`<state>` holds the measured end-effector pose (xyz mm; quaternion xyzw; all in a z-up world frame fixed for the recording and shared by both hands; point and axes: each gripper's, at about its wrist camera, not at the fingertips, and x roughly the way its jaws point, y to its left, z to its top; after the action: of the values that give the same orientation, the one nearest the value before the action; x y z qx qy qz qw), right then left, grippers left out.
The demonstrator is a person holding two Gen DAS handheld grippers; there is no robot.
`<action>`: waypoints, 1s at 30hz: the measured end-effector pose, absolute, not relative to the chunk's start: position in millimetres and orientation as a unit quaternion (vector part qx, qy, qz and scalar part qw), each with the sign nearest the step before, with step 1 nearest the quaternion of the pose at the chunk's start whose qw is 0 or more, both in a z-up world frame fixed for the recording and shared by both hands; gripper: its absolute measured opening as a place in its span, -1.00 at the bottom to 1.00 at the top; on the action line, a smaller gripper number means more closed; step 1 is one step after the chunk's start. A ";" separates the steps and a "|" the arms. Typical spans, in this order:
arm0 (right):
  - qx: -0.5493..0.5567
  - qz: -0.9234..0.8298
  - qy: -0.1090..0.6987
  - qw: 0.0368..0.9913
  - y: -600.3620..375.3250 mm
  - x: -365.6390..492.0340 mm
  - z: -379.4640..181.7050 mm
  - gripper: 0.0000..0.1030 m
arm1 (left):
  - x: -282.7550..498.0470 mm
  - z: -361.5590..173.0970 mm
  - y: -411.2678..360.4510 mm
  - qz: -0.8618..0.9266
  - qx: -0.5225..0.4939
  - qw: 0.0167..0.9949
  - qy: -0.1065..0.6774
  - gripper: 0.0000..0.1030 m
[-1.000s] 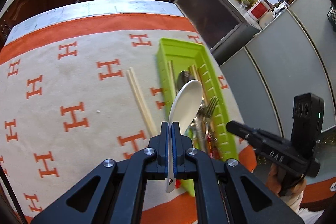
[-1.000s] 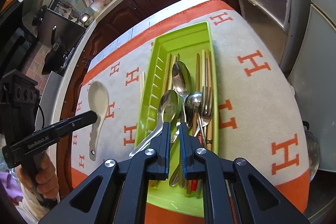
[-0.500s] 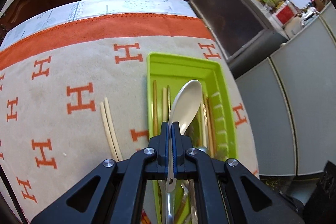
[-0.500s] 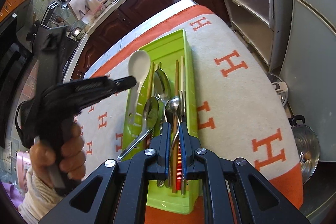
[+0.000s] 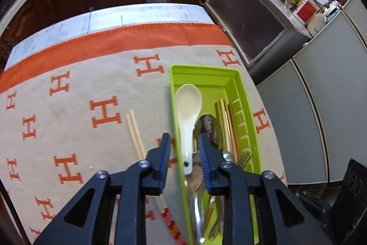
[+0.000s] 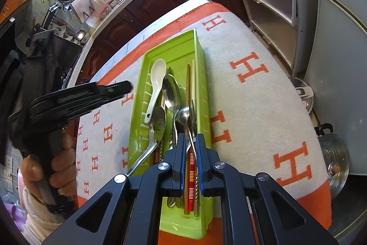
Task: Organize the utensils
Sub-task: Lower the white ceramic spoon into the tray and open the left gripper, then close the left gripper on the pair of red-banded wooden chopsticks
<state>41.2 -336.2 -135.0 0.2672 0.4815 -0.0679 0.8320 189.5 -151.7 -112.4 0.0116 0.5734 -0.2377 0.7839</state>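
Nearest to the left wrist camera, the left gripper [image 5: 184, 154] is being held with its fingers parted; they have just been opening, and the white ceramic spoon [image 5: 188, 114] is lying between them, no longer pressed by the pads. The spoon is resting in the green utensil tray [image 5: 248, 107], its handle end toward the fingers and its bowl pointing away, along the tray's long axis. Just beside the left finger, outside the tray, a pair of pale chopsticks [image 5: 135, 132] is lying on the surface, nearly parallel to the tray. This pair is judged to be the next thing to be organized, and the left gripper is being kept nearer to it. The right gripper [image 6: 190, 146] is being held almost closed over the tray, gripping nothing.
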 end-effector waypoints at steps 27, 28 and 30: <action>0.238 -0.018 0.510 0.826 -291.0 54.3 -137.9 -0.83 | 161.1 -175.5 -79.4 -0.200 -0.045 0.729 0.653 -0.40; 0.238 -0.018 0.510 0.826 -291.6 54.3 -137.6 -0.83 | 162.5 -176.7 -82.4 -0.198 -0.044 0.729 0.653 -0.40; 0.238 -0.018 0.510 0.826 -291.3 54.1 -137.6 -0.83 | 163.3 -179.5 -85.4 -0.195 -0.046 0.728 0.655 -0.40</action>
<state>54.1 -291.3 -137.6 0.2385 0.5104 -0.0179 0.8260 163.3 -85.4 -179.5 -0.0462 0.6555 -0.1953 0.7281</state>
